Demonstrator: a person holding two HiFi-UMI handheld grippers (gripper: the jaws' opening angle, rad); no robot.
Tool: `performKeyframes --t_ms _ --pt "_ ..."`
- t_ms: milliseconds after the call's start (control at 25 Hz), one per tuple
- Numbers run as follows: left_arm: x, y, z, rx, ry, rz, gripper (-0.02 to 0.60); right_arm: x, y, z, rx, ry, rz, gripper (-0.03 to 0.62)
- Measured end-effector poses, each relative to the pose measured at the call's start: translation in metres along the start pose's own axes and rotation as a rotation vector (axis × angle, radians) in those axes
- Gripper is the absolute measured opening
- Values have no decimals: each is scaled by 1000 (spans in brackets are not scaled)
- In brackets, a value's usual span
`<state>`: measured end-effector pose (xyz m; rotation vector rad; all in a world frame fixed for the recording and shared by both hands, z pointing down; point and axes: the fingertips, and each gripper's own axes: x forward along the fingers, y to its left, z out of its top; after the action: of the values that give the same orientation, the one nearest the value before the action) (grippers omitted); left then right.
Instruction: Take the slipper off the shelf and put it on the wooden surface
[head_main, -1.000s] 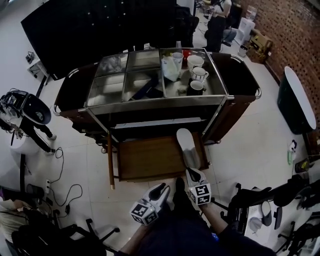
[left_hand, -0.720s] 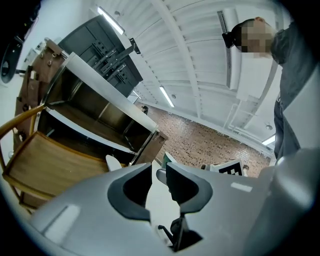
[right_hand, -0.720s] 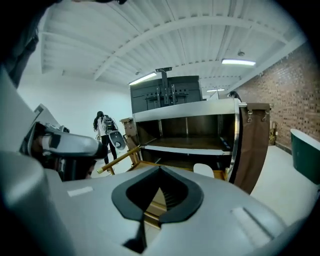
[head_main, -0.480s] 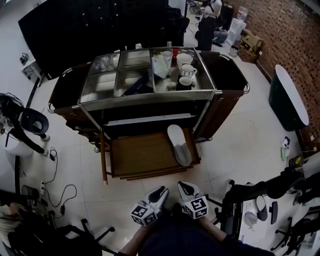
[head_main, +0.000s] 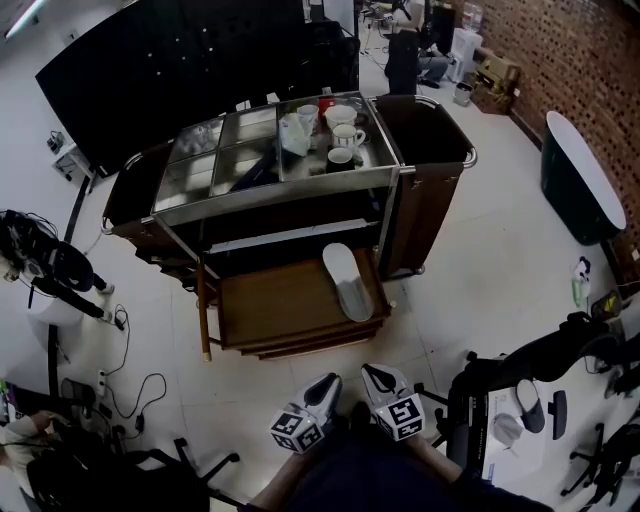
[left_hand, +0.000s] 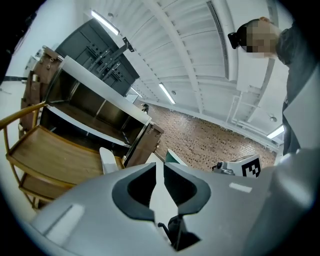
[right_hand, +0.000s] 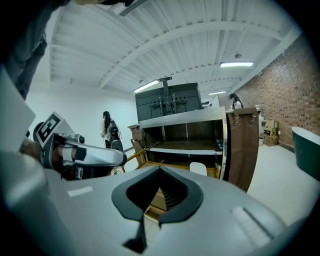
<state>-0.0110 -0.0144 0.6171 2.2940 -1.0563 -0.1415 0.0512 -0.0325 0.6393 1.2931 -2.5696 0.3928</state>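
Note:
A white slipper (head_main: 345, 282) lies flat on the right part of the low wooden surface (head_main: 275, 305) in front of the steel cart, toe toward the cart. It also shows as the slipper (left_hand: 107, 160) in the left gripper view and the slipper (right_hand: 198, 168) in the right gripper view. Both grippers are held near the person's body, well short of the wood. My left gripper (head_main: 325, 381) (left_hand: 160, 164) has its jaws nearly together, holding nothing. My right gripper (head_main: 369, 370) (right_hand: 160, 168) is shut and empty.
The cart's steel top (head_main: 250, 165) carries mugs (head_main: 341, 137) and a bag; brown sacks (head_main: 430, 150) hang on its sides. Black chair frames (head_main: 500, 400) stand at the right, cables (head_main: 130, 390) and a stand at the left. A dark tub (head_main: 580, 180) sits far right.
The right gripper, close behind the slipper's heel a second ago, has drawn back to the body. The whole view has backed away from the cart. The slipper stays on the wood.

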Motion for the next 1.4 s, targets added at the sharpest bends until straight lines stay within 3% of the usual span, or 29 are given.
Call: performKeyframes --t_ms 160,600,1400 --pt "3 -20 -19 4 -25 10 64 -15 -5 0 -24 -35 28 0" --pt "4 -52 -36 45 9 -27 64 -42 -15 4 -51 -62 29 0" --pt "-5 -53 -33 76 1 -11 64 -41 -3 10 -66 -83 79 0"
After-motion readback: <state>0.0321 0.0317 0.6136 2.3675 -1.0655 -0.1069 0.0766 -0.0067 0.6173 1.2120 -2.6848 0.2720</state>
